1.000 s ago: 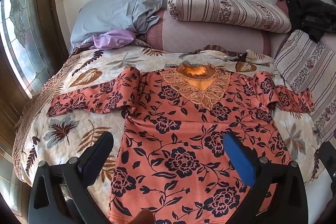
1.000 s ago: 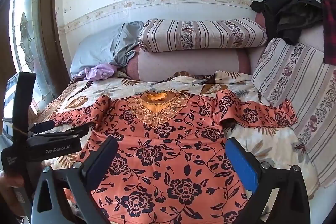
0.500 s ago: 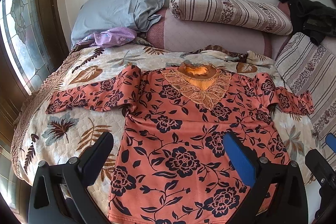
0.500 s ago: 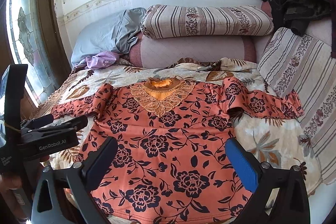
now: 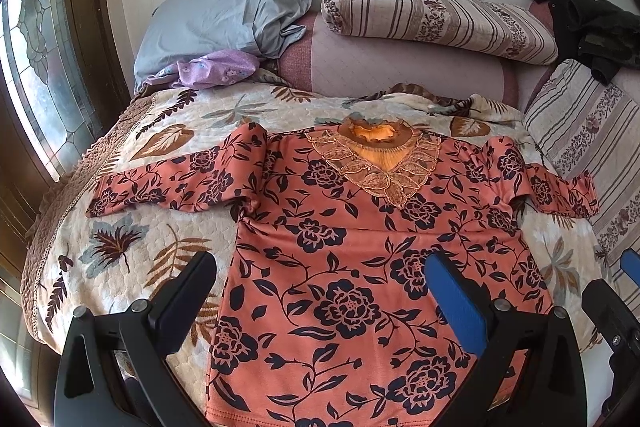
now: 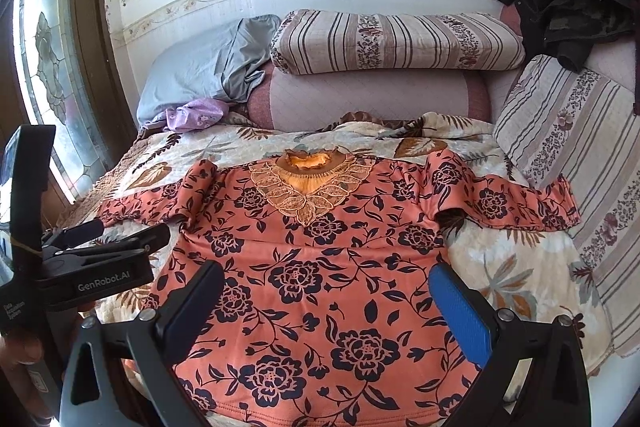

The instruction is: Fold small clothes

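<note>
Blouse: the orange floral blouse (image 5: 360,267) lies face up and spread flat on the quilted bedspread (image 5: 120,251), its lace collar (image 5: 378,163) toward the pillows and its hem nearest me.
Sleeves: the left sleeve (image 5: 168,183) stretches out across the bedspread toward the window side; the right sleeve (image 6: 516,203) reaches to the striped cushion (image 6: 580,163) and seems to touch it.
Left gripper: my left gripper (image 5: 320,291) hovers above the lower part of the blouse, jaws spread wide and holding nothing.
Right gripper: my right gripper (image 6: 324,299) hangs over the same lower part, jaws likewise released, no cloth between them.
Step in hand: I judge folding has not begun; the garment is laid out and I am poised for the first grasp.
Next move: probably each side takes a sleeve or a side edge and carries it inward over the body, so I must come down low enough to pinch only the blouse, not the bedspread under it.
Risk: the thin fabric may bunch near the left armpit, where it is already creased.
</note>
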### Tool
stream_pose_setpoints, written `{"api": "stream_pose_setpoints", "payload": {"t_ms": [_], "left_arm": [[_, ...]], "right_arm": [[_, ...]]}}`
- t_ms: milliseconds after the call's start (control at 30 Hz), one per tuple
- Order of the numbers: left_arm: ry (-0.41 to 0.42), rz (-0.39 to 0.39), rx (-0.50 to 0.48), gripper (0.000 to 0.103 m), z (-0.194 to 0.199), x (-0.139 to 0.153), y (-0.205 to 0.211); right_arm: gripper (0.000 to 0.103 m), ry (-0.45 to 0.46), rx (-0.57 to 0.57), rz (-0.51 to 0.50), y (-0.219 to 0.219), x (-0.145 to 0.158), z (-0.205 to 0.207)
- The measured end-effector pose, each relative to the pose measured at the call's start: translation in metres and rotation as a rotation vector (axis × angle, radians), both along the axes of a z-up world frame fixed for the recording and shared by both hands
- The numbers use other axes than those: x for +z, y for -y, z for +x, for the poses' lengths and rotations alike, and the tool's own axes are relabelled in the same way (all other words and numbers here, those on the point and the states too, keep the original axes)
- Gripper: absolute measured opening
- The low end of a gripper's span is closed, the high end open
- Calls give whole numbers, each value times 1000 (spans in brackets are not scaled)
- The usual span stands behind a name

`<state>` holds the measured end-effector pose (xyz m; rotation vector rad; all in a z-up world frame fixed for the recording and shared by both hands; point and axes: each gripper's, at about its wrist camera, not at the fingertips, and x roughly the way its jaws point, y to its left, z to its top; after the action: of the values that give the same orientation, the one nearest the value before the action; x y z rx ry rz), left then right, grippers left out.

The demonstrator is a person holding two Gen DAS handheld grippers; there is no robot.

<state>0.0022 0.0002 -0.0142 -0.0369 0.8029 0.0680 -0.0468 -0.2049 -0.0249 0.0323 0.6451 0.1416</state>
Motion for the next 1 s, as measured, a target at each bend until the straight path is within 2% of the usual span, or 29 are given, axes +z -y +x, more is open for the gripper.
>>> {"api": "stream_pose_setpoints", "payload": {"t_ms": [1000], "left_arm": [[-9, -8, -4, 103, 3, -1, 0]], "right_arm": [[103, 1, 6, -13, -4, -2, 3]]}}
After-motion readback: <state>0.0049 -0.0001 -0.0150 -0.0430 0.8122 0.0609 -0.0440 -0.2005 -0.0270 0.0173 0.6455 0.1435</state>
